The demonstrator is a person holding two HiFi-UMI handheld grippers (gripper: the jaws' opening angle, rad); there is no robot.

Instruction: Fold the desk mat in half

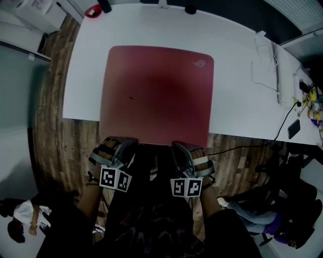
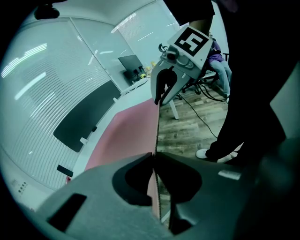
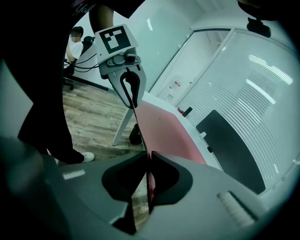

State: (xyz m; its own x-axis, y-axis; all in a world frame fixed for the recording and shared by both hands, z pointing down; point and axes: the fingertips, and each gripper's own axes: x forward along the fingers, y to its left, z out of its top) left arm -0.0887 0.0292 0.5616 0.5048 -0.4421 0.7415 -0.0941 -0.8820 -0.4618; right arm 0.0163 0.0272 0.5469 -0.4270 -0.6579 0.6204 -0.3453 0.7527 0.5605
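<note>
A dark red desk mat (image 1: 156, 95) lies flat on the white table (image 1: 237, 75), and its near edge hangs a little over the table's front edge. My left gripper (image 1: 126, 144) is shut on that near edge at its left corner. My right gripper (image 1: 179, 146) is shut on the same edge at its right corner. In the left gripper view the mat's edge (image 2: 155, 136) runs straight into the closed left gripper (image 2: 153, 157), with the right gripper (image 2: 161, 98) pinching it further along. The right gripper view mirrors this: mat (image 3: 164, 126), right gripper (image 3: 147, 157), left gripper (image 3: 132, 101).
A white keyboard (image 1: 285, 75) and cables lie at the table's right side, and a black phone (image 1: 293, 129) sits near its right corner. A red round object (image 1: 93, 11) sits at the far left corner. Wooden floor (image 1: 55, 126) surrounds the table. A person (image 1: 25, 216) sits at lower left.
</note>
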